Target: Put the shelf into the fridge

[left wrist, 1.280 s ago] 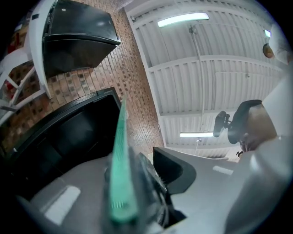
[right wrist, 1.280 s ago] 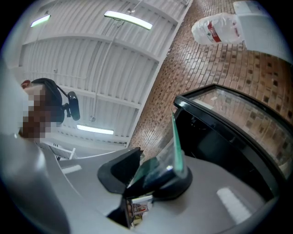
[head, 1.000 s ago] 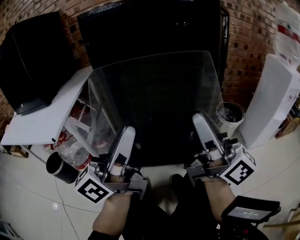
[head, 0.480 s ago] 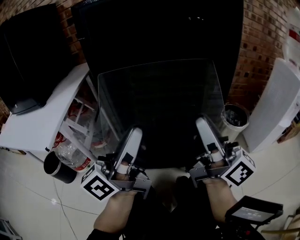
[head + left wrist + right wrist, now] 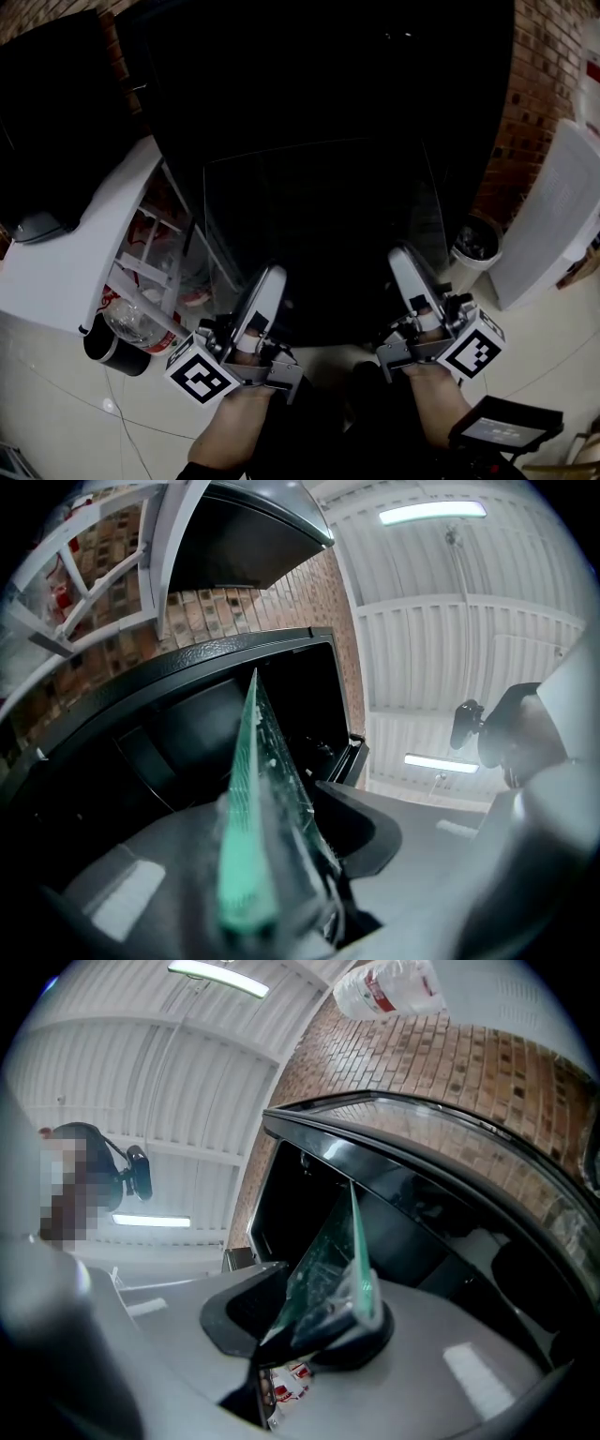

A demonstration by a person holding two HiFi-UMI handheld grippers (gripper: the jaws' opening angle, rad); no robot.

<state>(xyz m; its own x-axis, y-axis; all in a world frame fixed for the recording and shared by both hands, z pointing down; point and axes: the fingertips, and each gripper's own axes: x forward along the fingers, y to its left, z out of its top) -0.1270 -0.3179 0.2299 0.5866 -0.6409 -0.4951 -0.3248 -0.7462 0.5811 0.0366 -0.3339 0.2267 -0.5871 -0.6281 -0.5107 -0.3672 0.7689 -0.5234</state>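
Glass shelf (image 5: 319, 216) is held up, tilted, in front of the dark open fridge (image 5: 309, 66). Left gripper (image 5: 265, 286) has its fingers clamped on the shelf's near edge at the left, and right gripper (image 5: 406, 267) has its fingers clamped on the same edge at the right. White fridge door (image 5: 66, 262) stands open at left, with a plastic bottle (image 5: 127, 319) in its rack.

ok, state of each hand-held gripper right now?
Left hand-held gripper: closed on the glass shelf.
Right hand-held gripper: closed on the same glass shelf.
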